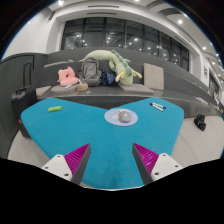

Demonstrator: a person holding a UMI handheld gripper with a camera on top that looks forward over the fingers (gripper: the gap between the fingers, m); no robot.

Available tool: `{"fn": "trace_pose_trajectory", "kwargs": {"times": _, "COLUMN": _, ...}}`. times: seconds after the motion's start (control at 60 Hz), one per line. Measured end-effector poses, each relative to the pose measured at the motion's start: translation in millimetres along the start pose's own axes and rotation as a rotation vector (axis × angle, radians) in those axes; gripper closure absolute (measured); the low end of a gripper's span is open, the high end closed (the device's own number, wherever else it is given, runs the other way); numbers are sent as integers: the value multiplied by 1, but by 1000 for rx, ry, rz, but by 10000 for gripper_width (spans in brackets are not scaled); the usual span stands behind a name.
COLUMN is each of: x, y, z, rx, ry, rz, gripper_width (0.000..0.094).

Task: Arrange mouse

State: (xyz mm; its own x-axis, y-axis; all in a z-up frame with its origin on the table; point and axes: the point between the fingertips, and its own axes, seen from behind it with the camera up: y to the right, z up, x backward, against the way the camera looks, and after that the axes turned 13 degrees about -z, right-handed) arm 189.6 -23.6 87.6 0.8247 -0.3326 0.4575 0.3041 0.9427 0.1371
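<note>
Turquoise covers the whole top of the one table (60, 135) that the gripper (114, 157) looks across, its far edge curved and its corners rounded. The two fingers stand apart with bare tabletop between them, released and holding nothing; each shows one magenta pad (80, 154) on its inner face.

Well beyond the fingertips, near the middle of the far part of the table, lies one round pale mouse pad (121, 117), and on it rests one small grey mouse (124, 116), sitting roughly at the pad's centre. To the left, near the table's edge, lies one small green object (54, 107), too small to name. To the right of the mouse pad lies one slim marker-like thing (157, 104), light with a dark end.

Behind the table runs a grey sofa (40, 75). On it sit soft toys: one pink plush (67, 76), one green dinosaur-like plush (122, 66), and a darker bundle (91, 71) between them that cannot be made out clearly. Large windows (110, 35) line the wall above.
</note>
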Motion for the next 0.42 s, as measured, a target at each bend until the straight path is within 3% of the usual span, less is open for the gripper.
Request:
{"fn": "trace_pose_trajectory", "kwargs": {"times": 0.2, "x": 31, "y": -17, "z": -38, "rx": 40, "ry": -19, "rz": 29, "gripper_width": 85}}
{"fn": "trace_pose_trajectory", "kwargs": {"times": 0.417, "x": 39, "y": -7, "z": -29, "rx": 36, "ry": 4, "rz": 0, "gripper_width": 85}}
